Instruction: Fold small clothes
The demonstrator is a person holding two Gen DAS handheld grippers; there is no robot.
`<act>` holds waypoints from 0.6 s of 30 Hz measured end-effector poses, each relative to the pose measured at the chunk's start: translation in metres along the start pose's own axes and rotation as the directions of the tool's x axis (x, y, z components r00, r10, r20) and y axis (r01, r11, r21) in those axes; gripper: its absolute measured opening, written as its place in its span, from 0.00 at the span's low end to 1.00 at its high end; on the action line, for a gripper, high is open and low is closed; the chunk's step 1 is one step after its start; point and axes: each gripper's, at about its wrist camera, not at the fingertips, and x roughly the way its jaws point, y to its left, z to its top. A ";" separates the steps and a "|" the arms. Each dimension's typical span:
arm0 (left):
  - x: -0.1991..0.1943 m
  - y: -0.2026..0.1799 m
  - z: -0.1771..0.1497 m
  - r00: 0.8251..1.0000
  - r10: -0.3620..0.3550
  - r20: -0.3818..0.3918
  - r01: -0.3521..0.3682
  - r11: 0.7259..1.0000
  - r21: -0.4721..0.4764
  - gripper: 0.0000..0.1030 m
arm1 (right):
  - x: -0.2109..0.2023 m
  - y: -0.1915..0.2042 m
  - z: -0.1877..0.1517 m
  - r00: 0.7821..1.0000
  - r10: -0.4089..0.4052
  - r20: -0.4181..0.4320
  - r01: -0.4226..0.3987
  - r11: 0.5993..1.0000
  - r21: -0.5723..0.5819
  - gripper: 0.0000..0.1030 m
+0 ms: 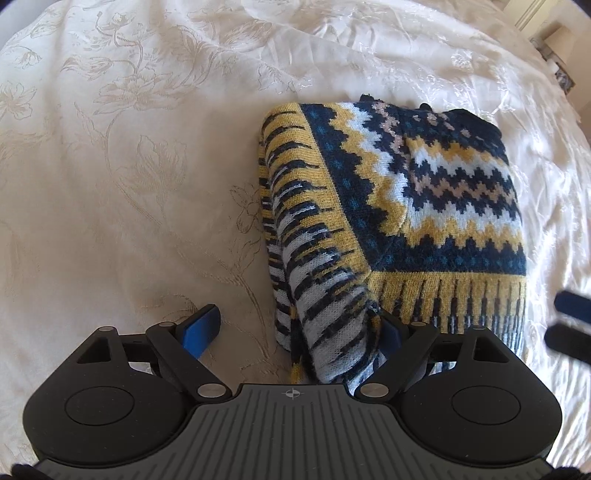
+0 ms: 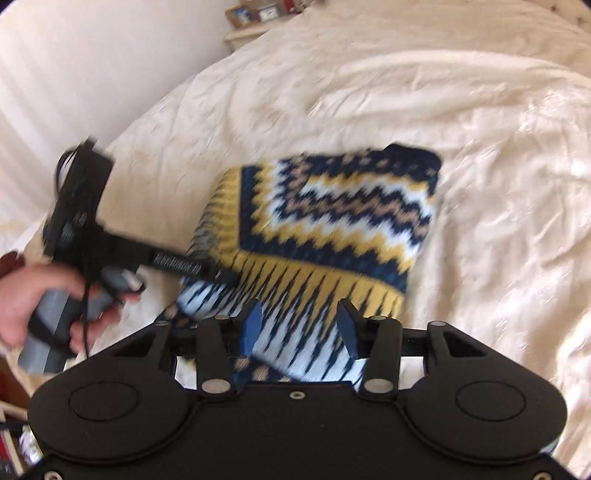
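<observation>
A knitted sweater (image 1: 436, 192) with navy, yellow and white zigzags lies folded on the bed. In the left wrist view its ribbed striped edge (image 1: 325, 295) runs toward me and lies between the fingers of my left gripper (image 1: 295, 328), which stands wide open; the cloth partly hides the right finger. My right gripper (image 2: 301, 326) hovers open over the striped hem (image 2: 295, 295) of the sweater (image 2: 332, 214), at its near edge. The right gripper's dark fingertips (image 1: 572, 302) show at the right edge of the left wrist view.
A cream bedspread (image 1: 129, 166) with a floral weave covers the bed all round the sweater. A hand (image 2: 33, 306) holds the left gripper's handle at the left of the right wrist view. A shelf with small framed items (image 2: 258, 18) stands beyond the bed.
</observation>
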 end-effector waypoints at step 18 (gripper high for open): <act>-0.005 0.011 -0.003 1.000 -0.026 0.008 0.026 0.998 -0.049 0.87 | 0.100 -0.049 0.050 0.992 -0.006 -0.125 0.018 0.995 0.098 0.57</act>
